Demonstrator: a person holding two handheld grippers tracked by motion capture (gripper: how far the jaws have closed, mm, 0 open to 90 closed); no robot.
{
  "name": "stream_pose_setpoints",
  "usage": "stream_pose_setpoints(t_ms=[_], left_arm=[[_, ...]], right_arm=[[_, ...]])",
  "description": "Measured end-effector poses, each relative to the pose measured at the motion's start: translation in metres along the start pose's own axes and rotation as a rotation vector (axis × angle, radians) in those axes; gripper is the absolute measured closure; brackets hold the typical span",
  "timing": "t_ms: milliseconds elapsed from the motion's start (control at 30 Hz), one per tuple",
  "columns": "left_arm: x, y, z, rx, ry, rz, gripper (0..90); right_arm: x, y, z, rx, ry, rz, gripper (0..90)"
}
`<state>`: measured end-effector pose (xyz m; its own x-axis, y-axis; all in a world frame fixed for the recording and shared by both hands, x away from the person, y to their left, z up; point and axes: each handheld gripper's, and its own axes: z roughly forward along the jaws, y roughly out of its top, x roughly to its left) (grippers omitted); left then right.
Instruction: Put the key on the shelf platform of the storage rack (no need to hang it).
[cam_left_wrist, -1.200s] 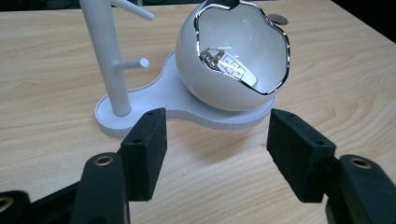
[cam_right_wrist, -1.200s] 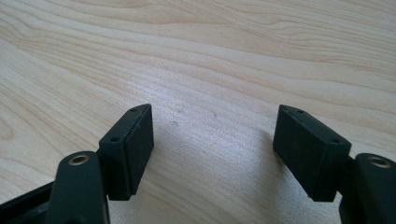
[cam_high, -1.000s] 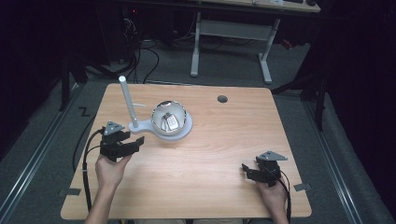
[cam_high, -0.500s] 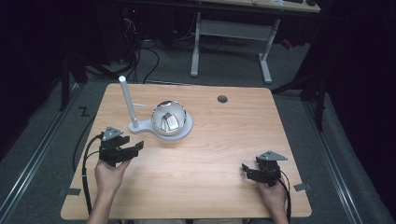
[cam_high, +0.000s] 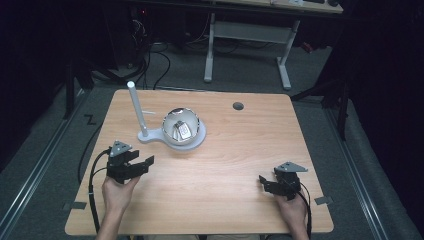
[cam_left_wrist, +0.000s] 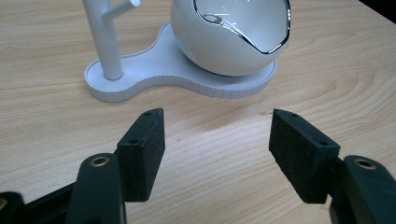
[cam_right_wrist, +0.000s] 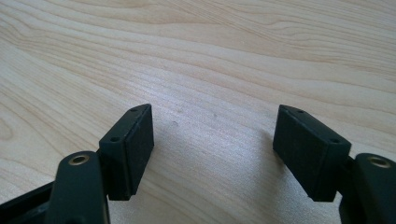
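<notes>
Glossy white egg-shaped bowl (cam_left_wrist: 233, 37) sits on ribbed stand (cam_left_wrist: 154, 77), wooden table (cam_high: 225, 200).

room is dark, light falls mostly on the wooden table (cam_high: 210, 200). light wood grain top w/ rounded corners, round cable hole (cam_high: 238, 106) near far edge. floor (cam_high: 40, 165) is grey carpet, metal rails (cam_high: 35, 170) running along both sides of the table. small grey tape bits on floor by near corners. behind: second desk w/ white legs (cam_high: 247, 40), black cables (cam_high: 150, 57) on floor beside it. far bg and right side black, can't make out walls.
</notes>
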<state>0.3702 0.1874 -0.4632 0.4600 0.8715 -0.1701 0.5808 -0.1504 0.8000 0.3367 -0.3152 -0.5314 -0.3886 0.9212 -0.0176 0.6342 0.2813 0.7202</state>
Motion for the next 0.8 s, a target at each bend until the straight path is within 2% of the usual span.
stream_pose_setpoints(t_ms=[800], left_arm=[[-0.01, -0.028, 0.02, 0.046, -0.009, -0.008, 36.5]], right_arm=[[0.0, 0.0, 0.0, 0.0, 0.0, 0.0, 29.4]])
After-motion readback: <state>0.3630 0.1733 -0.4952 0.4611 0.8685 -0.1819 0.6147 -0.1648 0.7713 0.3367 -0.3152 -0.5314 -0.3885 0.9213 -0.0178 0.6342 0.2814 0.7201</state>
